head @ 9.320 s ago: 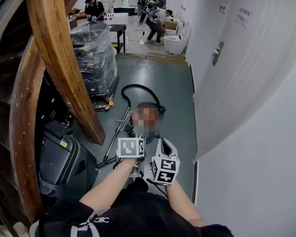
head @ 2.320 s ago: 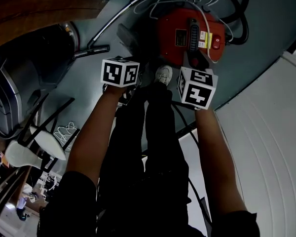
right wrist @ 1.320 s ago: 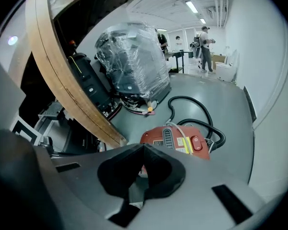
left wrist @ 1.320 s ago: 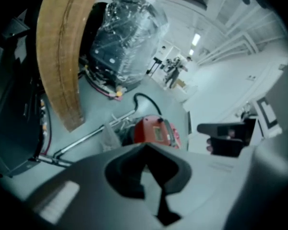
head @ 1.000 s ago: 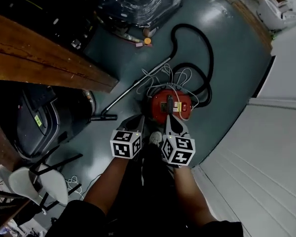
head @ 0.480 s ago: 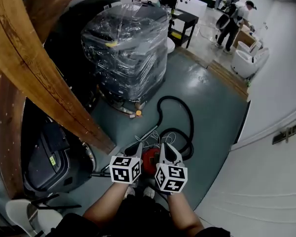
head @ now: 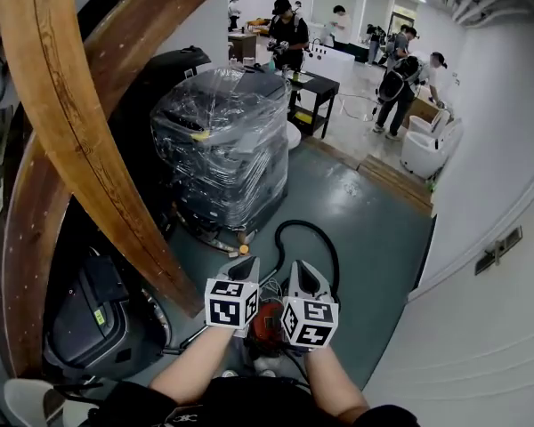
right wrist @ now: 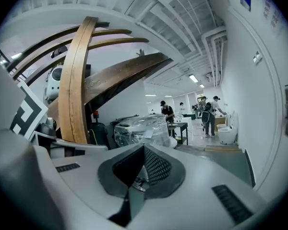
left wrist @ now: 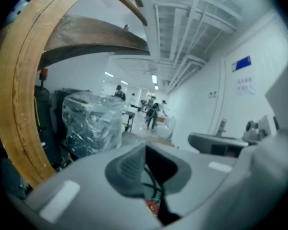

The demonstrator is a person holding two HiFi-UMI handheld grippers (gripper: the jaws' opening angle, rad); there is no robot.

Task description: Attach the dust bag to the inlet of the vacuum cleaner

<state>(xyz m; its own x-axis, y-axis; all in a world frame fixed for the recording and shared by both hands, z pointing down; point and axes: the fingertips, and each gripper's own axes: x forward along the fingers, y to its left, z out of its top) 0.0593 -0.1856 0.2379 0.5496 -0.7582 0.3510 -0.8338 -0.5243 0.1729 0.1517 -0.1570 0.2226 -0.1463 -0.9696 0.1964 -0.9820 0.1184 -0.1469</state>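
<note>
The red vacuum cleaner (head: 267, 321) lies on the grey-green floor, mostly hidden behind my two grippers. Its black hose (head: 310, 237) loops away behind it. Both grippers are held side by side in front of me, well above the vacuum. The left gripper (head: 249, 264) is shut and empty, and its jaws (left wrist: 145, 150) meet with only a sliver of the red body showing low between them. The right gripper (head: 301, 270) is shut too, with nothing between its pads (right wrist: 144, 151). No dust bag shows in any view.
A plastic-wrapped pallet (head: 222, 145) stands ahead on the left. A curved wooden beam (head: 80, 149) arches over a black machine (head: 89, 310) at the left. A white wall with a door (head: 489, 274) runs along the right. Several people (head: 289, 32) work at the far end near a black table (head: 319, 89).
The head view has swung up from the vacuum to the room. Both shut grippers have risen together, away from the vacuum on the floor.
</note>
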